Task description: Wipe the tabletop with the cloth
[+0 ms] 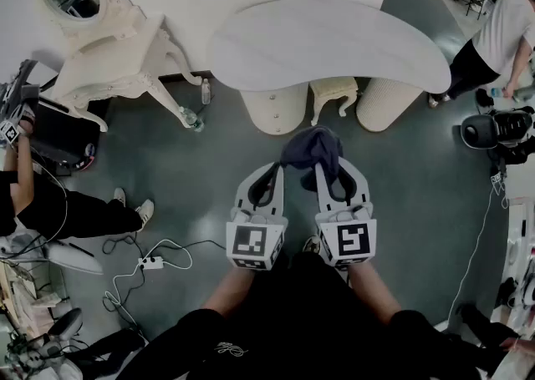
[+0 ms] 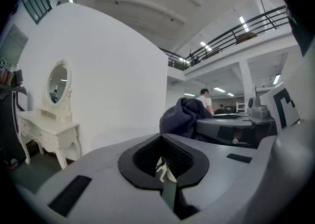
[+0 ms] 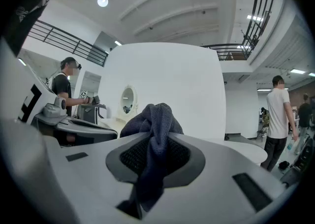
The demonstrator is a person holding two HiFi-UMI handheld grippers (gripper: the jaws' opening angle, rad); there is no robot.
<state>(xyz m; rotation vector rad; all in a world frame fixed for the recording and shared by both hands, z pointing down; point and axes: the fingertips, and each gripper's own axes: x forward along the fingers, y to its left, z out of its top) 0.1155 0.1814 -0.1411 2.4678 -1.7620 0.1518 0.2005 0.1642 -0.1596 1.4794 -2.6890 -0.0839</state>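
A dark blue cloth [image 1: 311,149] hangs bunched from my right gripper [image 1: 324,171], which is shut on it; in the right gripper view the cloth [image 3: 155,119] fills the closed jaws of the gripper [image 3: 155,156]. My left gripper [image 1: 274,173] is held beside it at the same height, shut with nothing in it; its own view shows the jaws of the gripper [image 2: 165,168] closed and the cloth [image 2: 181,116] off to the right. Both grippers hover over the floor, short of the white kidney-shaped tabletop [image 1: 334,40], which is bare.
Two padded pedestals and a small stool [image 1: 333,96] stand under the table. A white vanity with an oval mirror [image 1: 109,44] stands at the left, with a bottle [image 1: 206,90] on the floor beside it. Cables and a power strip [image 1: 150,263] lie left. People stand at the left [image 1: 50,203] and right [image 1: 493,36].
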